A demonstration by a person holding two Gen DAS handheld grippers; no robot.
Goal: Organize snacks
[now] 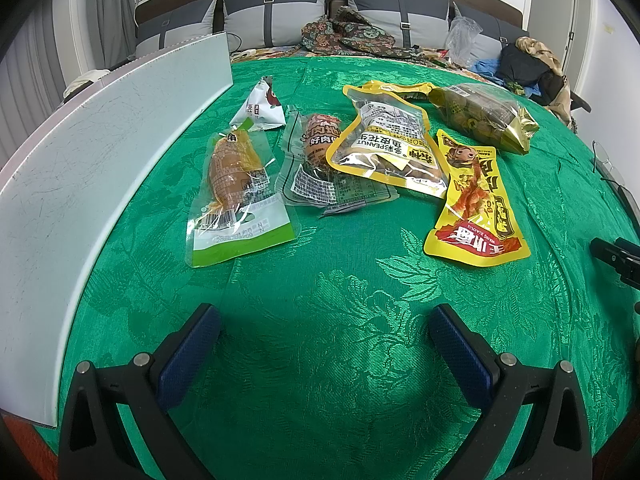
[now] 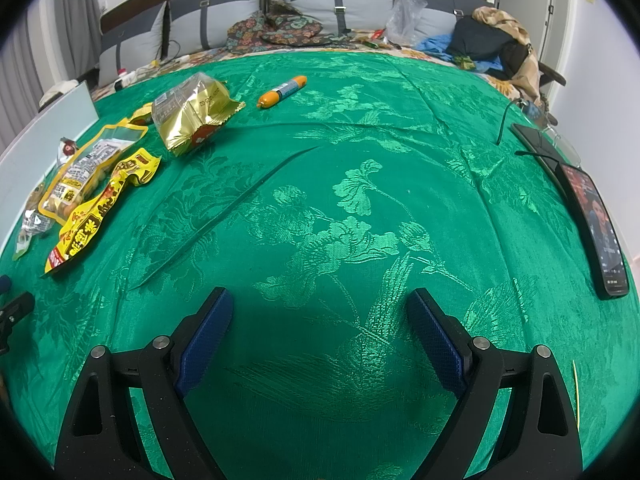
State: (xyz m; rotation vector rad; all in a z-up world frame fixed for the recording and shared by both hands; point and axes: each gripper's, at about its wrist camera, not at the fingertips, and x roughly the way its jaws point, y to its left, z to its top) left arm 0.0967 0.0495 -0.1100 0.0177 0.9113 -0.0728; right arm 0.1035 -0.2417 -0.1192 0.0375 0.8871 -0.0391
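Observation:
Several snack packs lie on the green cloth point(image 1: 320, 280): a clear pack with a green edge point(image 1: 236, 196), a small white pack point(image 1: 262, 108), a clear sausage pack point(image 1: 320, 160), a yellow peanut bag point(image 1: 388, 144), a yellow spicy-strip bag point(image 1: 476, 204) and a gold-ended bag point(image 1: 484, 116). My left gripper point(image 1: 324, 320) hangs open just short of them, holding nothing. In the right wrist view the gold-ended bag point(image 2: 192, 112), the peanut bag point(image 2: 84, 172) and the strip bag point(image 2: 96, 216) sit far left, and an orange sausage stick point(image 2: 282, 91) lies alone behind. My right gripper point(image 2: 320, 304) is open over bare cloth.
A white board point(image 1: 80, 184) stands along the left edge of the cloth. Two phones point(image 2: 600, 224) and a cable point(image 2: 504, 120) lie at the right edge. Cushions point(image 1: 276, 12), clothes point(image 1: 348, 32) and bags are heaped at the back. The other gripper's tip point(image 1: 616, 256) shows at the right.

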